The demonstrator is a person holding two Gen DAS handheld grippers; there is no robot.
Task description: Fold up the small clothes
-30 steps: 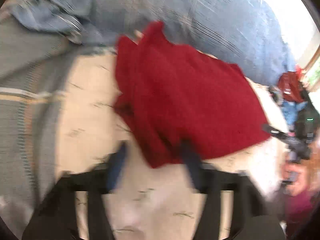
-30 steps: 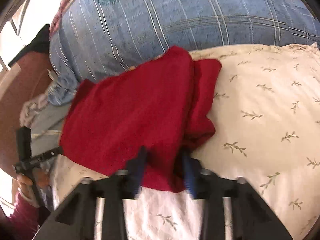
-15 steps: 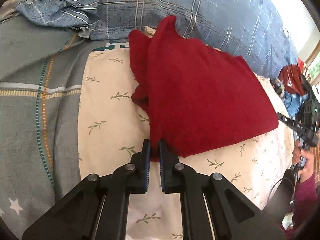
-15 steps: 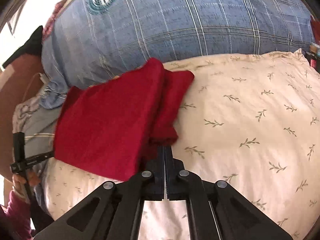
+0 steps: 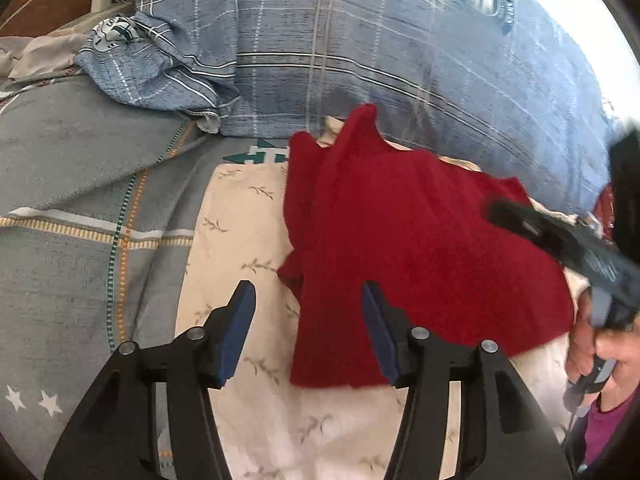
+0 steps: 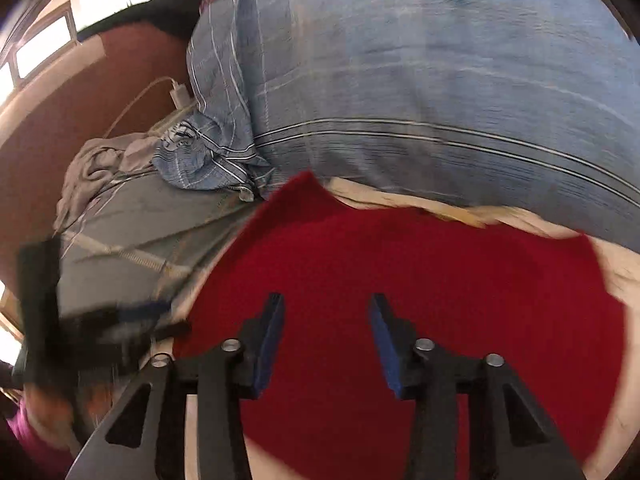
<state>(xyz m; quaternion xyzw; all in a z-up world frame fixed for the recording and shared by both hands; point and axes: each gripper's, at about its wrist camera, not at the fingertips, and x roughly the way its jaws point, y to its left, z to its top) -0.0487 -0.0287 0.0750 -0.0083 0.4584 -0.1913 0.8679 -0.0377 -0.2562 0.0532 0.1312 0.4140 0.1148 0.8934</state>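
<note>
Red knit garment lies folded on the cream leaf-print sheet, its far edge against the blue plaid pillow. Nearest in the left wrist view, the left gripper stands spread wide and empty at the garment's near left corner; the right gripper shows blurred over the garment's right side. In the right wrist view, the right gripper hangs released, jaws parted over the red cloth. Only this view shows the brown headboard and white charger beyond the garment.
</note>
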